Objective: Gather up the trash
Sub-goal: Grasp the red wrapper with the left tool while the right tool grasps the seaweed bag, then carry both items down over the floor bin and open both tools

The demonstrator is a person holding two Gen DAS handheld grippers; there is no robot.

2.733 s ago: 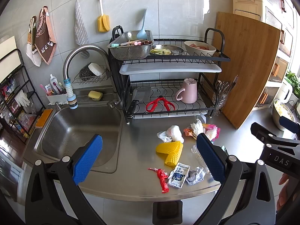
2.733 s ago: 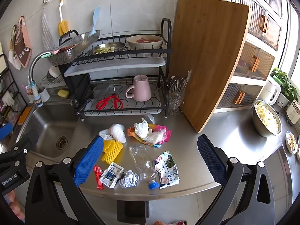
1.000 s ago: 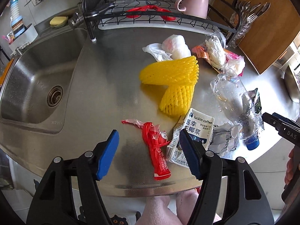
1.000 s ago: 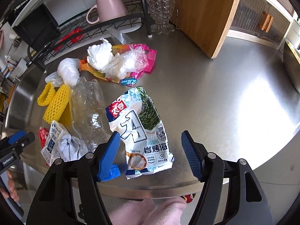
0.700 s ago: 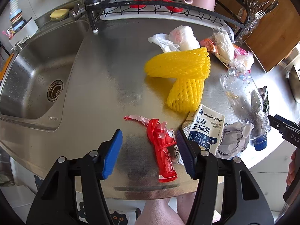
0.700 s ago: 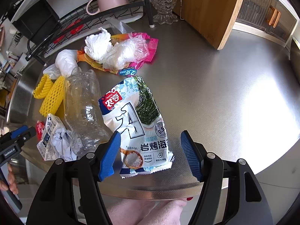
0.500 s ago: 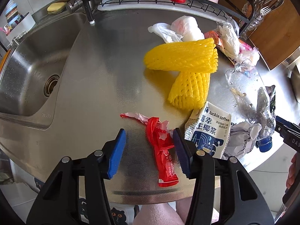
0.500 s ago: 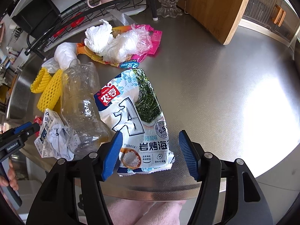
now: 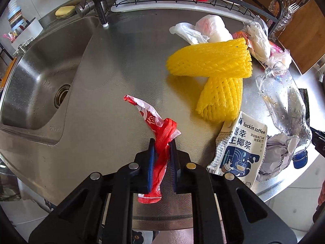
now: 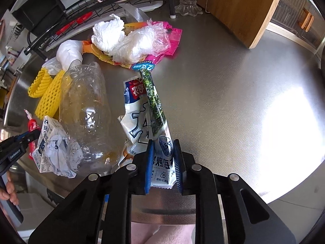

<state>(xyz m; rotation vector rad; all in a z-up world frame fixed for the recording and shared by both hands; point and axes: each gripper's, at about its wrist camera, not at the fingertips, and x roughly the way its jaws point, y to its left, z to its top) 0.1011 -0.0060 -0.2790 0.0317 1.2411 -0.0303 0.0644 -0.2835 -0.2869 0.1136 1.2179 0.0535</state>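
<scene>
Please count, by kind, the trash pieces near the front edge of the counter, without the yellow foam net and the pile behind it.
Printed packets: 3 (red wrapper, coffee sachet, seaweed bag)
Clear bottle: 1
Whitish crumpled wad: 1
Total: 5

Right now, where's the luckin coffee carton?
Left wrist view, lower right: the luckin coffee carton lies flat on the steel counter, just below the yellow foam net, crumpled paper on its right.

Red wrapper [image 9: 160,142], yellow netted foam sleeve [image 9: 211,61]
</scene>
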